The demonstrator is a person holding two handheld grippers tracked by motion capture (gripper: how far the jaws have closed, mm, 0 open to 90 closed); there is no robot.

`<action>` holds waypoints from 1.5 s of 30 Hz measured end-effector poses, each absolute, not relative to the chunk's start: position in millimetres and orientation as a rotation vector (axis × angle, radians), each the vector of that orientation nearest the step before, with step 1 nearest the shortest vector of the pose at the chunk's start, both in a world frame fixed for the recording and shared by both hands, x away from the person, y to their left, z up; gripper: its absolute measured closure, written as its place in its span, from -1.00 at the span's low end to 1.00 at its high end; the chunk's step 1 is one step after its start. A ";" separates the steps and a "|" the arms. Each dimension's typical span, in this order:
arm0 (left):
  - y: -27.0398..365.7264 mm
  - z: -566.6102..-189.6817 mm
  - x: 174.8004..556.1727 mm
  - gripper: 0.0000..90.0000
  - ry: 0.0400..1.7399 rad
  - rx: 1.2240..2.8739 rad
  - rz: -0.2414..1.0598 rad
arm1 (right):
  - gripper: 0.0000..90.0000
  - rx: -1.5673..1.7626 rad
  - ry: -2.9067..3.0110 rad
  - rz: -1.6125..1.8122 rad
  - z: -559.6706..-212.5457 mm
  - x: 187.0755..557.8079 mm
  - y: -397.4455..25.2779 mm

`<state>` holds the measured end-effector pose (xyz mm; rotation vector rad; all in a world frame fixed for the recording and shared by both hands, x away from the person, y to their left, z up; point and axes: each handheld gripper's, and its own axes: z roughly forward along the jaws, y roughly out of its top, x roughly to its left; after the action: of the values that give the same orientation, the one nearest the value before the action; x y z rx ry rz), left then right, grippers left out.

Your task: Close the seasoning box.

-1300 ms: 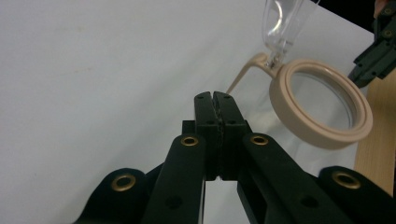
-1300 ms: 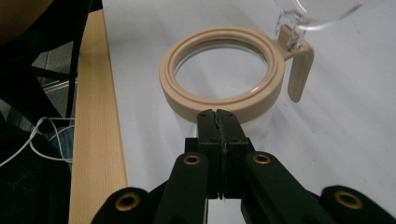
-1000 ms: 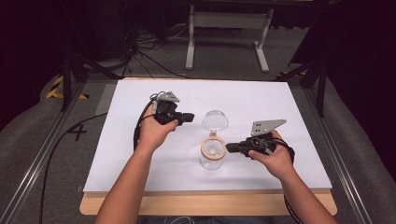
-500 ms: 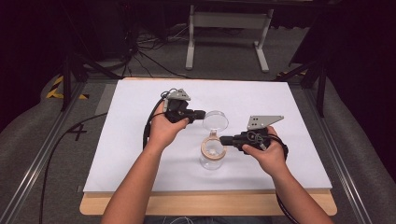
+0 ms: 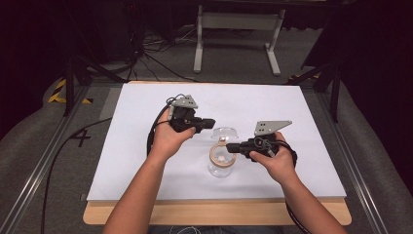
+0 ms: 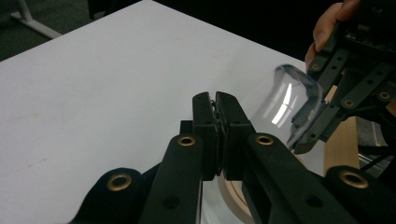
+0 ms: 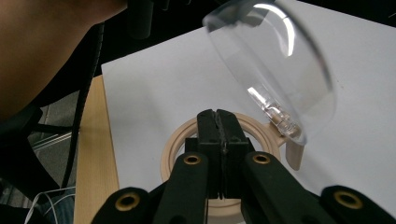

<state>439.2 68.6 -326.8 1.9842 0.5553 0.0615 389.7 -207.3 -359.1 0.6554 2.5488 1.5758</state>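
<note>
Looking down at the setup: a white sheet covers a wooden table, and both forearms come in from the bottom.
Jar: a clear glass jar with a beige rim ring sits near the middle of the sheet, between the two grippers.
Lid: a clear domed lid is tipped up off the jar's mouth on its far side. In the right gripper view the lid leans over the beige ring and seems to meet it at a small clasp or hinge. Can't say for sure which.
Left gripper: the left gripper is just left of the lid, pointing toward it. In its own view the jaws are pressed together with nothing between them, and the lid is just off to the right of the tips.
Right gripper: the right gripper reaches in from the right, tips at the jar's rim. In its own view the jaws are together and sit right over the near side of the ring. Whether they're pinching the rim, I can't tell. It also shows in the left gripper view, right up against the lid.
Background: a grey floor with cables and a white stand lies beyond the table.
</note>
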 end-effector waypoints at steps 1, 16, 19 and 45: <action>68.9 -326.7 438.5 0.92 0.558 1.979 0.067 | 1.00 0.656 2.554 1.574 -359.2 389.5 -207.1; 90.7 -336.7 412.6 0.81 0.586 2.131 0.048 | 1.00 0.612 2.682 1.451 -359.7 381.7 -204.9; 97.2 -342.7 407.5 0.79 0.586 2.155 0.048 | 1.00 0.602 2.706 1.424 -360.2 380.4 -205.1; 136.9 -372.5 404.5 0.65 0.737 2.218 -0.036 | 1.00 0.602 2.898 1.273 -365.9 376.7 -211.7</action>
<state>404.5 136.9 -372.5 2.2177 0.7366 -0.0356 376.7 -211.7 -365.9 0.6022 2.8979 1.2731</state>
